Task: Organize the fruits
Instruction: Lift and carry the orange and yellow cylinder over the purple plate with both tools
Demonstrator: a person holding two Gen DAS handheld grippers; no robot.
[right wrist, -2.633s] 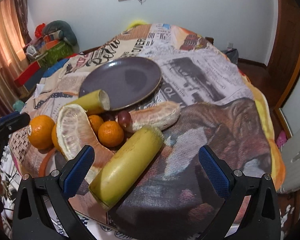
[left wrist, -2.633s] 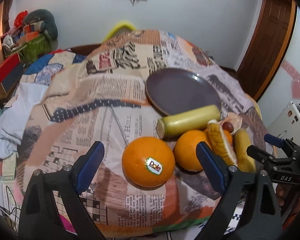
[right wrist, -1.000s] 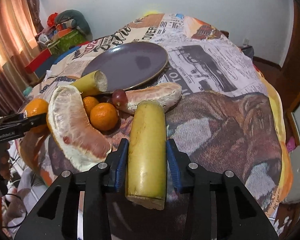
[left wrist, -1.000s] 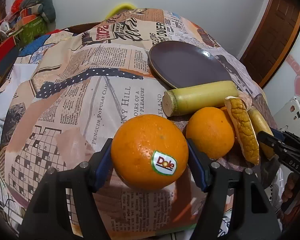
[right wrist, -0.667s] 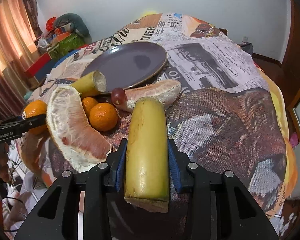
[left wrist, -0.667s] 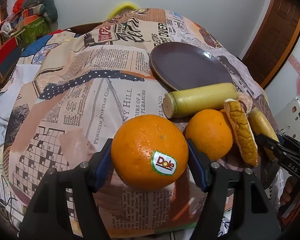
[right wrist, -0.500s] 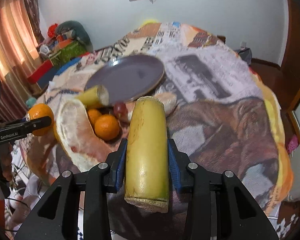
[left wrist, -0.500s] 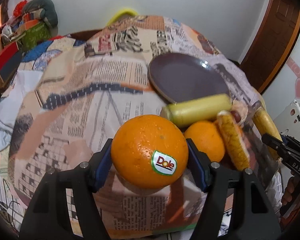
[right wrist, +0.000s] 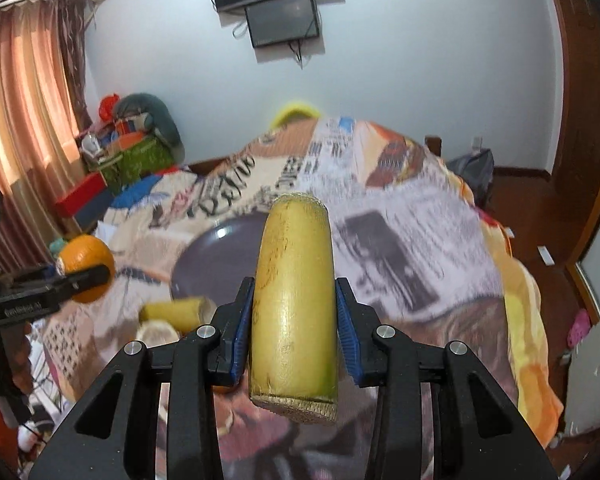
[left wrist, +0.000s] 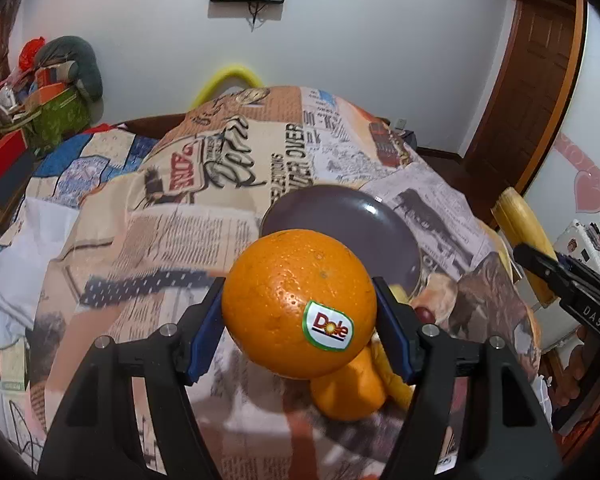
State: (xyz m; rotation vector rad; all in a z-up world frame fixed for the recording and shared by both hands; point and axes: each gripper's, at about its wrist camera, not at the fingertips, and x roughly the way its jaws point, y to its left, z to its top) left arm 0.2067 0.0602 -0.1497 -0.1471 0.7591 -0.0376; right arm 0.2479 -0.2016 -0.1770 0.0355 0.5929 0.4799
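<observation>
Pinching the orange (left wrist: 298, 304) in my left gripper (left wrist: 299, 338) and the sugarcane piece (right wrist: 294, 308) in my right gripper (right wrist: 294, 330), I hovered near the purple plate (left wrist: 380, 224); a second orange (left wrist: 348, 394) lay before it.

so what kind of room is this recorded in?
Most likely a bedroom at home. The fruit sits on what looks like a bed under a newspaper-print blanket, a small screen hangs on the wall, and curtains cover a window beside piled belongings.
</observation>
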